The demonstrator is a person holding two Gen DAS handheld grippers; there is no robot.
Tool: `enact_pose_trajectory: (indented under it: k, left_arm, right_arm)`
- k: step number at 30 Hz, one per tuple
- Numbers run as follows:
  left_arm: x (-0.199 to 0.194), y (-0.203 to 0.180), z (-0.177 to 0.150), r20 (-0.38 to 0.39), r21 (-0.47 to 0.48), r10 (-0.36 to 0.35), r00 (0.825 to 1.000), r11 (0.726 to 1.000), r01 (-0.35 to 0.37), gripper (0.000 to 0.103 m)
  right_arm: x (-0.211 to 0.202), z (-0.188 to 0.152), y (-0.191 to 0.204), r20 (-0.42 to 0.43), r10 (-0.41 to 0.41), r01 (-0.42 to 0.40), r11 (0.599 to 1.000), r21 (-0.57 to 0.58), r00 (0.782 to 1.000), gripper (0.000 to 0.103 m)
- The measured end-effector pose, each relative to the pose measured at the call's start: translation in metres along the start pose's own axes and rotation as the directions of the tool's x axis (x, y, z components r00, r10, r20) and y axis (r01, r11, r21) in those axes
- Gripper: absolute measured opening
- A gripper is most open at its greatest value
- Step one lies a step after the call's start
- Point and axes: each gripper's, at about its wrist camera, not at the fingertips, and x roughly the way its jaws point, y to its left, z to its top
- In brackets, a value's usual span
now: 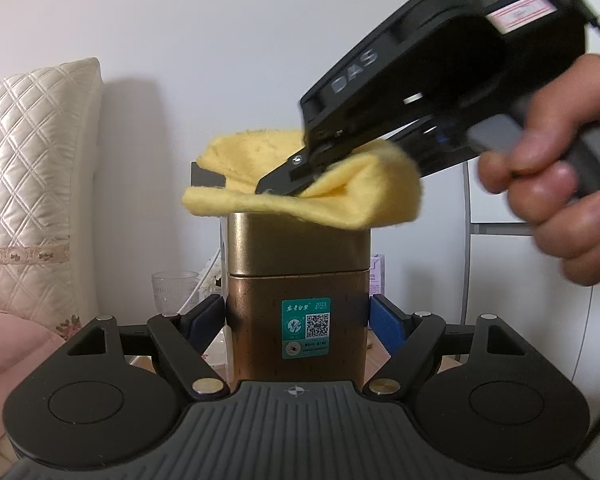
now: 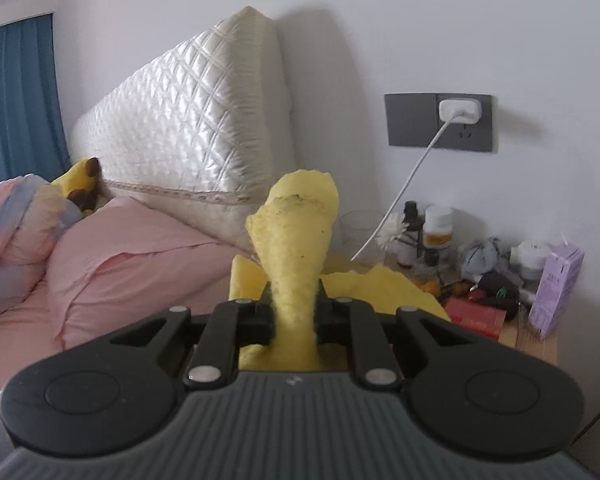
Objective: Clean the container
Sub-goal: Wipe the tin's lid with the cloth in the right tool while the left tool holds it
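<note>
1. Gripped between the left gripper (image 1: 296, 316)'s closed pads stands the bronze tin (image 1: 298, 300), upright, lid on;
2. right gripper (image 1: 284, 184) pinches the yellow cloth (image 1: 300, 196) shut, pressing it onto the lid;
3. wiping looks underway; remaining sides unclear.

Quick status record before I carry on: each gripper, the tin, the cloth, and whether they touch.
left gripper: shut on the tin's lower body, holding it upright
right gripper: shut on the yellow cloth
tin: bronze-gold, lid on, teal QR label facing the left wrist camera
yellow cloth: folded, draped over the lid top
contact: cloth lies on the lid
background: glass behind the tin
</note>
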Motion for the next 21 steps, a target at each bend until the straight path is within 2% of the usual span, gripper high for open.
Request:
enact_pose_trajectory:
  k: [4, 10, 15, 19, 21]
  left_arm:
    - [0.01, 0.015, 0.004, 0.003, 0.016, -0.001, 1.0, 1.0, 0.001, 0.081]
    - [0.003, 0.013, 0.002, 0.002, 0.016, -0.005, 1.0, 1.0, 0.004, 0.081]
    - [-0.004, 0.014, -0.001, 0.007, 0.015, -0.007, 1.0, 1.0, 0.007, 0.081]
    - [-0.008, 0.015, -0.003, 0.009, 0.013, -0.005, 1.0, 1.0, 0.005, 0.081]
    - [0.001, 0.027, 0.002, 0.011, 0.014, -0.008, 1.0, 1.0, 0.008, 0.081]
  right_arm:
    - [0.009, 0.002, 0.003, 0.0, 0.022, -0.022, 0.999, 0.026, 1.0, 0.017]
    - [-0.001, -0.004, 0.017, -0.013, 0.074, -0.074, 0.997, 0.024, 0.997, 0.017]
    - [-0.016, -0.01, 0.015, -0.001, 0.051, -0.051, 0.998, 0.025, 0.999, 0.017]
    - [-0.01, -0.007, 0.012, 0.002, 0.04, -0.04, 0.999, 0.024, 0.999, 0.017]
    - [-0.004, -0.005, 0.013, -0.001, 0.034, -0.034, 0.999, 0.017, 0.999, 0.017]
